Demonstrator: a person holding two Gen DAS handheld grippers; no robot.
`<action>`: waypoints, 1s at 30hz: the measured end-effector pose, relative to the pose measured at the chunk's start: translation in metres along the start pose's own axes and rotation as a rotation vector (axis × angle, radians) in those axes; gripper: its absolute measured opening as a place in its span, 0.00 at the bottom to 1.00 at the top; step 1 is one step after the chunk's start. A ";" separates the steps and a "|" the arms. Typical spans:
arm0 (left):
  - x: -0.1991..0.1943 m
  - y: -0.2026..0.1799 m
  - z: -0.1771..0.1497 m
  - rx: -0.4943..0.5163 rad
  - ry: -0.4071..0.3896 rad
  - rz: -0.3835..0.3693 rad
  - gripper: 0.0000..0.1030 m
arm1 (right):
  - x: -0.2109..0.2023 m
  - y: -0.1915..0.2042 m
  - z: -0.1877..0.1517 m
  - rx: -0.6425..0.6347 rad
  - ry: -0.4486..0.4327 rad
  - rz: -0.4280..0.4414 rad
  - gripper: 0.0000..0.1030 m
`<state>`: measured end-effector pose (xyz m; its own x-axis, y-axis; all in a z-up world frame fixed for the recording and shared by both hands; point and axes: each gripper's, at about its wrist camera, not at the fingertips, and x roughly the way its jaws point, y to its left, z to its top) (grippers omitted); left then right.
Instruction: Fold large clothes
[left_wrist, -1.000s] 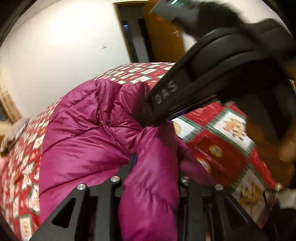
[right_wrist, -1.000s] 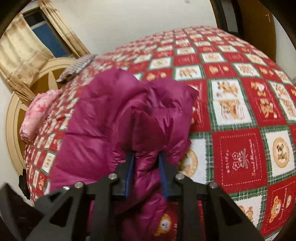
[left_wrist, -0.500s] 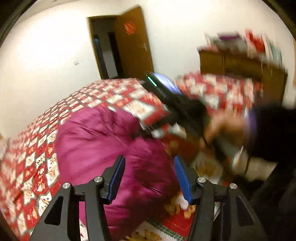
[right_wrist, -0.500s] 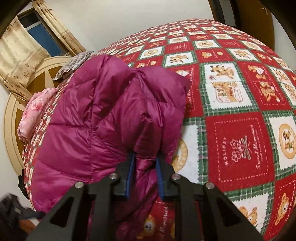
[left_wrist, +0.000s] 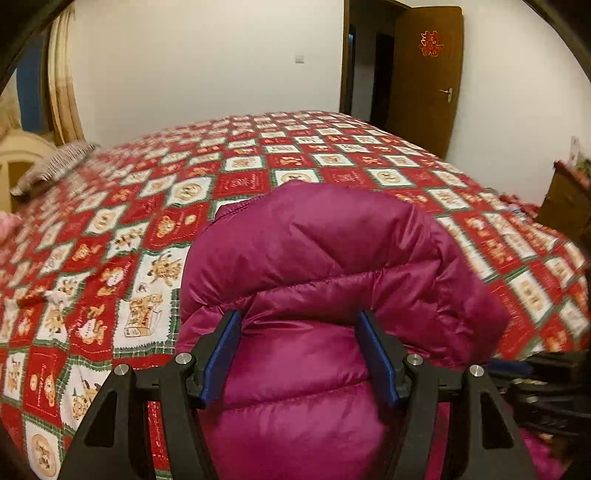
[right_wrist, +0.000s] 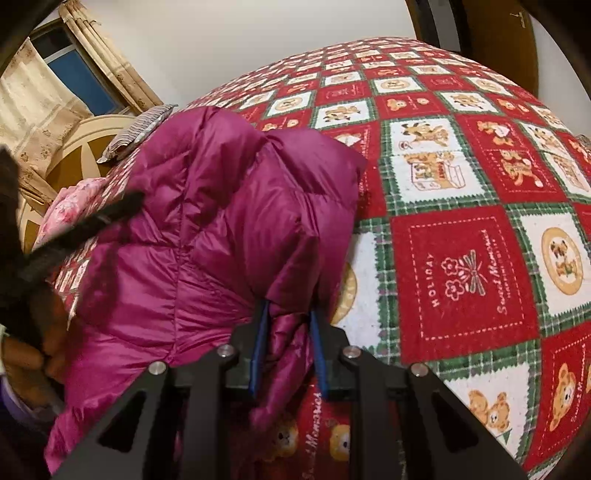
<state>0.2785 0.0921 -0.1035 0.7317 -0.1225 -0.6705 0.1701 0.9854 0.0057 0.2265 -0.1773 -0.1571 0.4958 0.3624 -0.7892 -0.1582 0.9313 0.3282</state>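
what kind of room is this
Most likely a home bedroom: a large bed under a red teddy-bear quilt, a pillow by the curved headboard, and a curtained window.

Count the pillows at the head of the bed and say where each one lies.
2. A striped pillow lies against the headboard. A pink floral pillow lies nearer the camera, partly behind the purple jacket, which may hide more.

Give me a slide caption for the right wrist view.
Right gripper clamped on a fold of the magenta puffer jacket over the bear-print quilt.
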 end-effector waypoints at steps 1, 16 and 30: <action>0.001 -0.002 -0.001 0.010 -0.003 0.013 0.64 | 0.000 0.000 0.000 0.000 0.000 0.000 0.23; 0.032 -0.017 -0.017 0.078 -0.011 0.153 0.69 | -0.067 0.024 0.039 -0.031 -0.095 -0.077 0.32; 0.031 -0.012 -0.016 0.049 0.002 0.157 0.71 | 0.031 0.007 0.075 0.302 -0.042 -0.129 0.21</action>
<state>0.2884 0.0785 -0.1366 0.7506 0.0328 -0.6599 0.0862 0.9854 0.1470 0.3053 -0.1620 -0.1404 0.5313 0.2348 -0.8140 0.1654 0.9136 0.3714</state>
